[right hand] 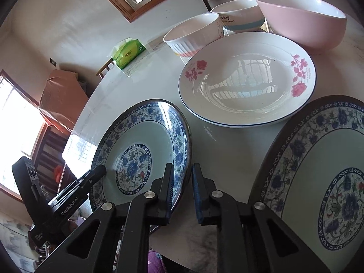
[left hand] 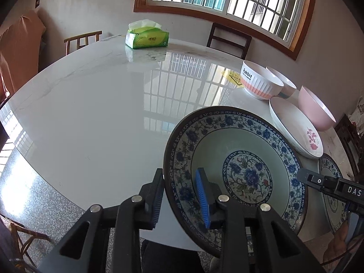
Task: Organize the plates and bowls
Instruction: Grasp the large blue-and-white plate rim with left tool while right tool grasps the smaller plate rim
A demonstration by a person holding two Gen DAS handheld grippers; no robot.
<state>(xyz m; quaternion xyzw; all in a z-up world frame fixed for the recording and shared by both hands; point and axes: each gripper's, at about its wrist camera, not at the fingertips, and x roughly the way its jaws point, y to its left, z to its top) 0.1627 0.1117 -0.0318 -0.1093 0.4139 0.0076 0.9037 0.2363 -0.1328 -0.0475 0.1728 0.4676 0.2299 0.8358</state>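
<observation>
A blue-and-white floral plate point(left hand: 245, 141) point(right hand: 141, 132) sits tilted at the near edge of the round white table point(left hand: 91, 113). My left gripper point(left hand: 179, 175) is shut on its left rim, one finger outside and the blue pad inside. My right gripper point(right hand: 182, 167) is shut on the opposite rim, and its tip point(left hand: 304, 176) shows in the left wrist view. A second matching plate point(right hand: 318, 159) lies flat to the right. Behind are a white rose plate point(right hand: 245, 86), a ribbed Rabbit bowl point(left hand: 257, 84), a Dog bowl point(right hand: 238, 16) and a pink bowl point(right hand: 302, 20).
A green tissue pack point(left hand: 147, 36) stands at the far side of the table. Wooden chairs point(left hand: 229, 38) are pushed in at the back edge below a barred window. A yellow sticker point(left hand: 232, 77) lies near the Rabbit bowl. The table's left half holds nothing else.
</observation>
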